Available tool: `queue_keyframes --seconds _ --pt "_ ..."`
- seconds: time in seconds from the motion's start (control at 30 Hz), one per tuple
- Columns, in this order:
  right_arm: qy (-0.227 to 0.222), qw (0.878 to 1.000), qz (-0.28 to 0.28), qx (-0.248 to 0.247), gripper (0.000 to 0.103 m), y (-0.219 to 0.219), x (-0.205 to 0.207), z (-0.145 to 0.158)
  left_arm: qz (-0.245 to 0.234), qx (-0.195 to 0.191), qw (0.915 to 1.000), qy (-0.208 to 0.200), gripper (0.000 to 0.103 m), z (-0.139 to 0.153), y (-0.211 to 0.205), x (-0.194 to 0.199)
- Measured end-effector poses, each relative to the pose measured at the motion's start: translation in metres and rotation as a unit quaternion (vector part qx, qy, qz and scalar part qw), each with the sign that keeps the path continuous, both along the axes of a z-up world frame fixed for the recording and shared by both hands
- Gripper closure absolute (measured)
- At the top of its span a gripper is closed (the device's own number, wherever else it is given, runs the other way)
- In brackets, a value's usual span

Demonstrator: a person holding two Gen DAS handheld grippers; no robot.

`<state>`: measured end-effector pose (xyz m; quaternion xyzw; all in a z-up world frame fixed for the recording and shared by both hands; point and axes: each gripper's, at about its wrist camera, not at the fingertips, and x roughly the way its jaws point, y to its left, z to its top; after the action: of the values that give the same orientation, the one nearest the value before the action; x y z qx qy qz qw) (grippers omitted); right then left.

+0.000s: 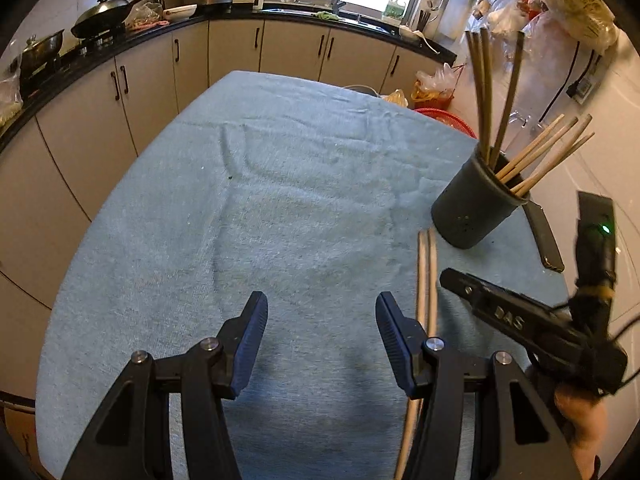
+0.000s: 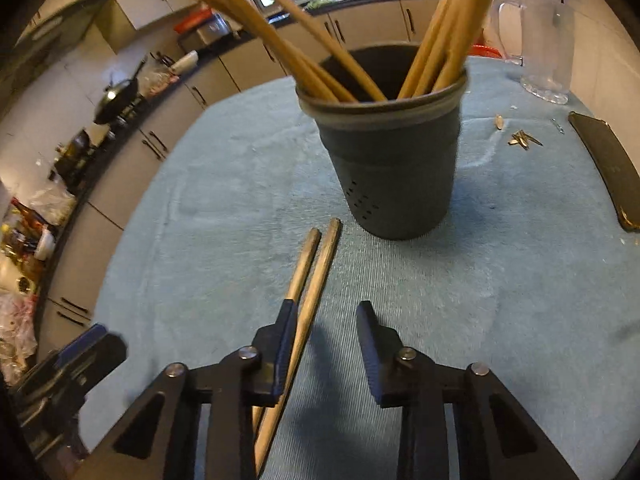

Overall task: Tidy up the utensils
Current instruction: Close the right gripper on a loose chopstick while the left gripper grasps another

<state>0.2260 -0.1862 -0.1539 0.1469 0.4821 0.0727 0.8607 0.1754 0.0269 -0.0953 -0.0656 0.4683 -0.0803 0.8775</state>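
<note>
2 pale, worn chopsticks [image 2: 310, 280] lie side by side; dark holder [image 2: 394, 164] beyond.

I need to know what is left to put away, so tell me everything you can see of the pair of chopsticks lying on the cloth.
The loose chopsticks are two pale, wood-like sticks, greyish and worn, lying flat side by side on the blue cloth. Their blunt ends stop just short of the dark holder. They run back under the open right gripper, one beside its left finger; whether it touches is unclear.
</note>
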Motion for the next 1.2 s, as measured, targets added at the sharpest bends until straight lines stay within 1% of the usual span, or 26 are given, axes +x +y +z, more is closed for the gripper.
queue_keyframes --seconds 0.13,0.27,0.33,0.37,0.4,0.43,0.6,0.73,0.8,0.9,0.97,1.07,1.13,1.17,1.2 --pt "0.007 1.000 -0.008 -0.016 0.077 0.007 0.013 -0.006 0.001 0.004 1.0000 0.003 0.046 -0.005 0.002 0.006" --pt "0.006 0.999 -0.010 -0.048 0.079 0.019 0.026 -0.005 -0.004 0.006 0.9999 0.012 0.046 -0.011 -0.002 0.014" --pt "0.004 0.997 -0.002 -0.074 0.084 0.028 0.028 -0.004 -0.010 0.000 0.9998 0.019 0.046 -0.013 -0.005 0.017" --pt "0.005 0.996 0.004 -0.085 0.089 0.031 0.030 -0.002 -0.013 -0.004 0.9997 0.021 0.046 -0.014 -0.007 0.019" --pt "0.002 0.995 0.010 -0.102 0.090 0.033 0.032 -0.002 -0.018 -0.006 0.9996 0.023 0.046 -0.014 -0.010 0.021" --pt "0.001 0.994 0.015 -0.107 0.090 0.034 0.031 -0.003 -0.024 -0.006 0.9994 0.026 0.046 -0.015 -0.013 0.023" --pt "0.005 0.997 0.024 -0.079 0.093 0.011 0.016 -0.006 -0.055 0.000 0.9977 0.039 0.046 -0.015 -0.035 0.035" --pt "0.002 0.997 0.032 -0.068 0.093 -0.015 -0.016 -0.009 -0.082 0.008 0.9956 0.045 0.046 -0.018 -0.060 0.050" --pt "0.003 0.997 0.027 -0.066 0.093 -0.027 -0.027 -0.009 -0.091 0.009 0.9941 0.058 0.046 -0.024 -0.073 0.060" --pt "0.003 0.998 0.016 -0.054 0.093 -0.037 -0.031 -0.011 -0.101 0.013 0.9920 0.075 0.047 -0.035 -0.091 0.077" --pt "0.004 0.999 0.022 -0.030 0.092 -0.044 -0.027 -0.012 -0.106 0.020 0.9907 0.083 0.047 -0.042 -0.103 0.087" --pt "0.010 0.999 0.027 -0.024 0.091 -0.055 -0.026 -0.010 -0.107 0.043 0.9887 0.095 0.059 -0.049 -0.119 0.097" --pt "0.012 0.999 0.028 -0.025 0.090 -0.058 -0.020 -0.008 -0.106 0.064 0.9885 0.086 0.061 -0.050 -0.129 0.101" --pt "0.014 0.999 0.028 -0.025 0.090 -0.058 -0.019 -0.008 -0.104 0.074 0.9882 0.085 0.069 -0.050 -0.132 0.101" --pt "0.017 0.999 0.027 -0.022 0.090 -0.059 -0.017 -0.010 -0.099 0.086 0.9879 0.083 0.080 -0.050 -0.134 0.102"
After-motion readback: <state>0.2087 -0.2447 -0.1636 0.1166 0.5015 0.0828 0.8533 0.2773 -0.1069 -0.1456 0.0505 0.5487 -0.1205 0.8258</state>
